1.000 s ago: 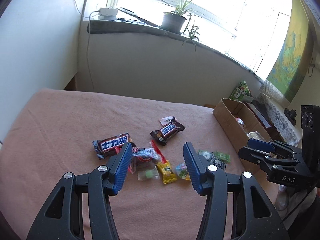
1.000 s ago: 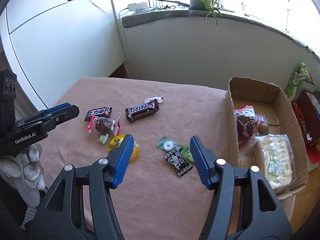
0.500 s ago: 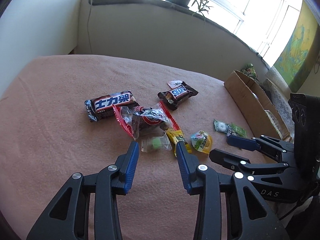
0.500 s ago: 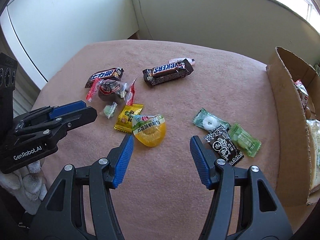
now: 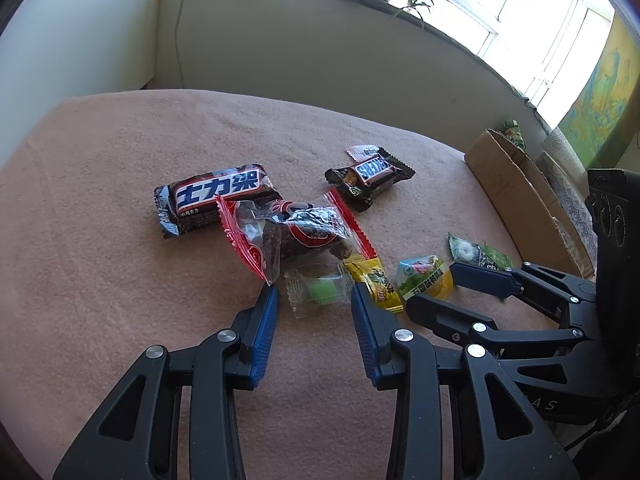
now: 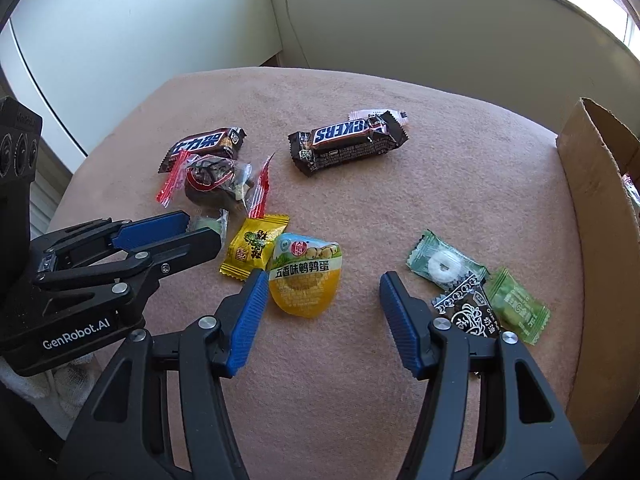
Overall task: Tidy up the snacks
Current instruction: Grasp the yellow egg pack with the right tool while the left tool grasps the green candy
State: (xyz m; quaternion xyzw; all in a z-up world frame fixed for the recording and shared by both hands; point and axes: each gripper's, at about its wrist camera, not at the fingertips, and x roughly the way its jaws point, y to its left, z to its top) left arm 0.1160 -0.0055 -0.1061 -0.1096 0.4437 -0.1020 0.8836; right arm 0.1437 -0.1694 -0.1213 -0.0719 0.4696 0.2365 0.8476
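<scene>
Snacks lie scattered on a pink cloth. My left gripper [image 5: 314,294] is open, its jaws on either side of a clear-wrapped green candy [image 5: 320,291], low over the cloth. My right gripper [image 6: 324,280] is open, its left finger beside a yellow quail-egg pack [image 6: 305,280]. The right gripper also shows in the left wrist view [image 5: 456,284], and the left gripper in the right wrist view [image 6: 196,228]. Nearby lie a yellow candy [image 6: 256,246], a red-edged clear pack [image 5: 296,232] and two Snickers bars [image 5: 218,196] [image 6: 346,140].
A cardboard box [image 5: 520,196] stands at the right edge of the table; it also shows in the right wrist view [image 6: 600,184]. A mint candy [image 6: 444,266], a black pack [image 6: 472,312] and a green candy [image 6: 516,306] lie right of my right gripper. A wall and a windowsill with plants are behind.
Both grippers have moved down and forward toward the snacks. The left jaws have narrowed and now straddle the green candy; the right jaws stay wide by the quail-egg pack.
</scene>
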